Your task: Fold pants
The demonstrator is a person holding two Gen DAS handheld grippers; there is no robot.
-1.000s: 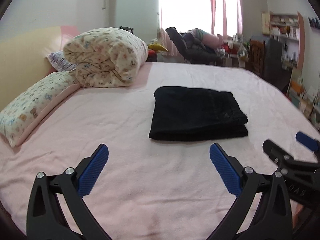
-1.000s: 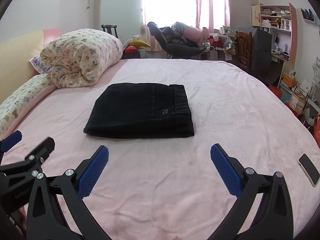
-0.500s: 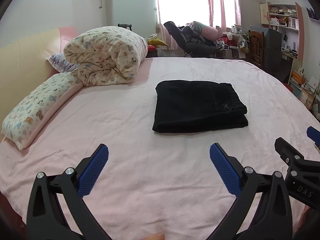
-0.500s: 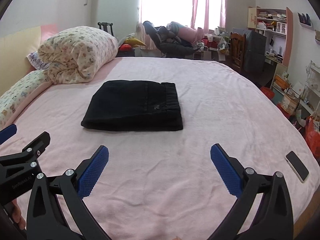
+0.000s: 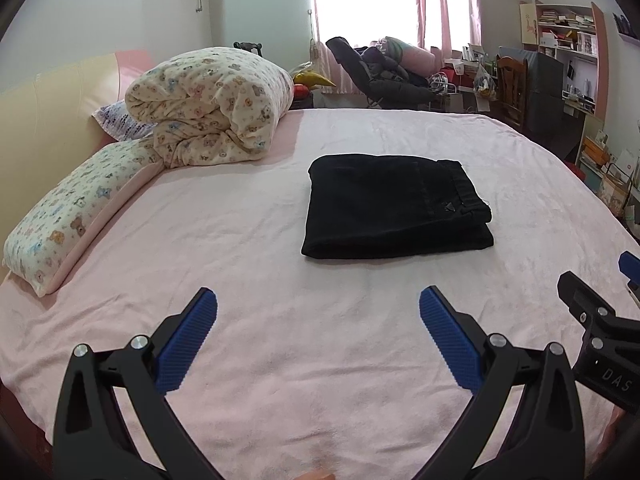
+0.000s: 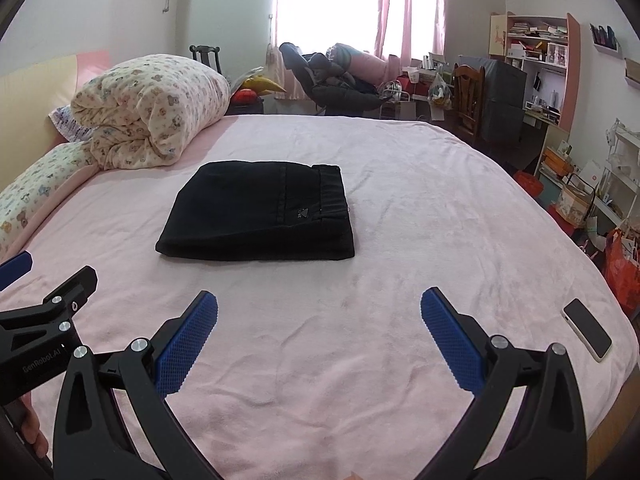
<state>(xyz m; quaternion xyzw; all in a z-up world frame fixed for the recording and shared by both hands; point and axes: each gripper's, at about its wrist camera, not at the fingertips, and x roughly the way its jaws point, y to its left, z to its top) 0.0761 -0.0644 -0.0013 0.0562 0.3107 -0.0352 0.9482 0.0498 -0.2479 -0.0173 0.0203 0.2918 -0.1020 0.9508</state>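
The black pants (image 5: 394, 205) lie folded into a flat rectangle in the middle of the pink bed (image 5: 280, 320); they also show in the right wrist view (image 6: 260, 210). My left gripper (image 5: 318, 312) is open and empty, well short of the pants near the bed's front edge. My right gripper (image 6: 319, 312) is open and empty, also back from the pants. Each gripper shows at the edge of the other's view, the right gripper's fingers (image 5: 592, 320) and the left gripper's fingers (image 6: 52, 312).
A rolled floral quilt (image 5: 208, 108) and a long pillow (image 5: 72, 216) lie at the left by the headboard. A phone (image 6: 587, 329) lies on the bed at the right edge. A chair, desk and shelves (image 6: 532, 76) stand beyond the bed.
Both grippers have drawn back and risen from the pants, staying open. The pants have not moved.
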